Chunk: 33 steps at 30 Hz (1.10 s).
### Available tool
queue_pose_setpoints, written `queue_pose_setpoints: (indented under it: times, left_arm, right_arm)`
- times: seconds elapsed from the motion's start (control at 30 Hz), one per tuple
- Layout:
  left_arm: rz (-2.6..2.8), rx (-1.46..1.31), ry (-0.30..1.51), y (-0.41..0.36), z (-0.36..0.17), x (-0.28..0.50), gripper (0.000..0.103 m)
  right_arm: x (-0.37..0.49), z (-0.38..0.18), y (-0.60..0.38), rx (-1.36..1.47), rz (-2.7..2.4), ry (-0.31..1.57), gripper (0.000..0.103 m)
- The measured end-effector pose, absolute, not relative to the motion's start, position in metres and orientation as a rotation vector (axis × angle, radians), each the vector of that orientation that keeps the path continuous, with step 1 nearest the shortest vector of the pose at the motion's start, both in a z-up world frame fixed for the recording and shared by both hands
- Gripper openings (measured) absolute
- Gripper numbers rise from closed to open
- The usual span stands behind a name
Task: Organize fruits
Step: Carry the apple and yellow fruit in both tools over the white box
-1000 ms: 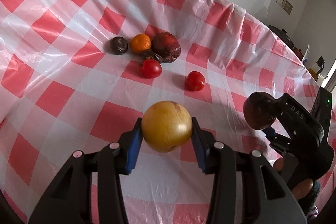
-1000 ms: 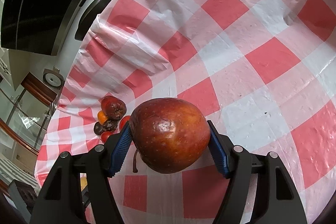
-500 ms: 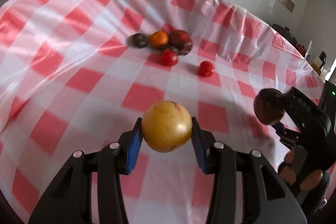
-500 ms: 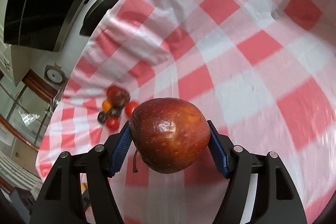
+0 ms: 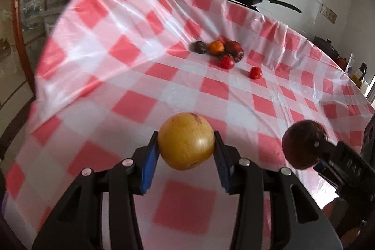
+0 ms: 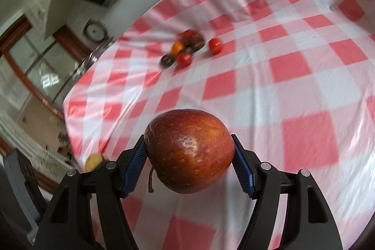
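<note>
While held above red-checked cloth [image 5: 131,57], left gripper [image 5: 186,151] clamped on yellow apple [image 5: 186,141], dead centre; fruit cluster [image 5: 219,50] at 1 o'clock. Right wrist view: right gripper [image 6: 189,162] clamped on red apple [image 6: 189,151], centre; cluster at 12 o'clock.

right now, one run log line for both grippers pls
left gripper: shut on yellow apple | right gripper: shut on red apple | both above checked tablecloth

Red-and-white checked tablecloth [image 5: 131,55], yellow fruit [image 5: 186,141], dark red apple [image 6: 189,152], blue pads [image 5: 147,170]
</note>
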<state>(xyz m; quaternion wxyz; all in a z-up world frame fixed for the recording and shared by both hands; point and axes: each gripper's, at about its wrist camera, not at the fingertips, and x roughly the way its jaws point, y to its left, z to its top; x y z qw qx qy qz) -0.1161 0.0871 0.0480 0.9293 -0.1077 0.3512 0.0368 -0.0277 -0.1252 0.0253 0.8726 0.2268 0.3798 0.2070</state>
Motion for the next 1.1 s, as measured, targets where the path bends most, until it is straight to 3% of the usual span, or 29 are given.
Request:
queue_pose_setpoints:
  times: [0.63,1.1]
  left_arm:
    - [0.193,-0.318,0.743,0.177,0.022,-0.175,0.045]
    - [0.33,-0.342,0.634,0.266,0.031,-0.293,0.045]
  right_arm:
    - [-0.081,0.026,-0.042,0.27,0.679,0.824,0.068]
    - [-0.159,0.038,0.043,-0.04,0.964,0.741,0.068]
